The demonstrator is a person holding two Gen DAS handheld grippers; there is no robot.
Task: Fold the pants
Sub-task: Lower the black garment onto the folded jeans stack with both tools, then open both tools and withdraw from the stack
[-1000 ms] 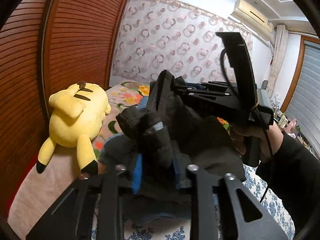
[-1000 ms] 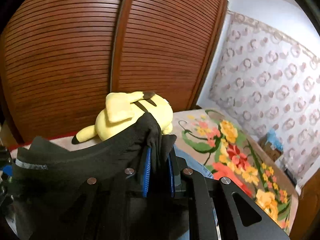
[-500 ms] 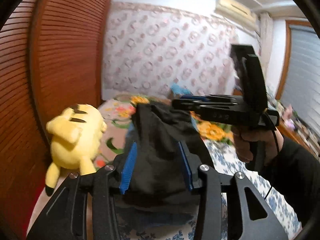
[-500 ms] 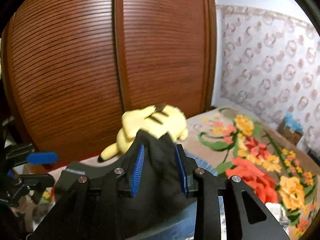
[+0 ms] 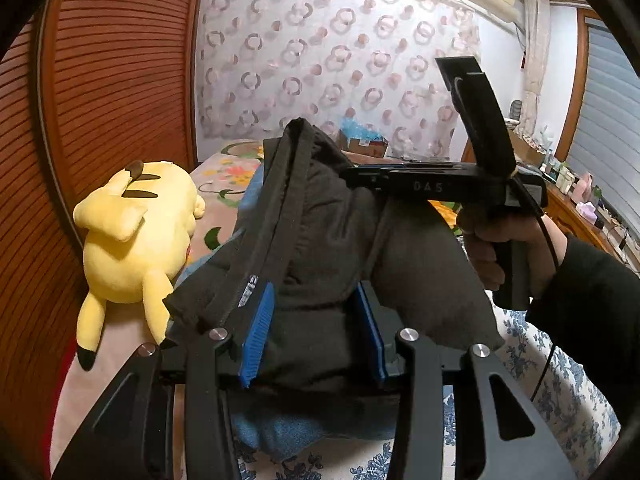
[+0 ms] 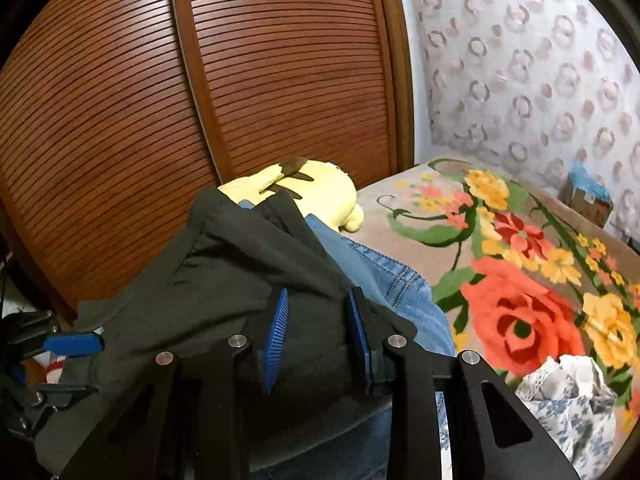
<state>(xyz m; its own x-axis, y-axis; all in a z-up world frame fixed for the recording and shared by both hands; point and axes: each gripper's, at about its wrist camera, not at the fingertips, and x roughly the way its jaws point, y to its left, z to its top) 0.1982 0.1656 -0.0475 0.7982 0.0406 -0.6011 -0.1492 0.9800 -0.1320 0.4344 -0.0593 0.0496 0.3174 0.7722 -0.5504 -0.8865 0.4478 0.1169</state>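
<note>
Pants (image 5: 320,240) between both tongs, plush toy (image 5: 136,236) left; jeans (image 6: 384,276) beneath

A yellow plush toy (image 5: 136,236) crowds the bed's wardrobe-side edge; the floral blanket (image 6: 520,240) beyond lies open toward the wall.

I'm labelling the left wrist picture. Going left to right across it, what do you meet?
wooden shutter doors → yellow plush toy → black pants → hand on the right gripper's handle → black sleeve
</note>
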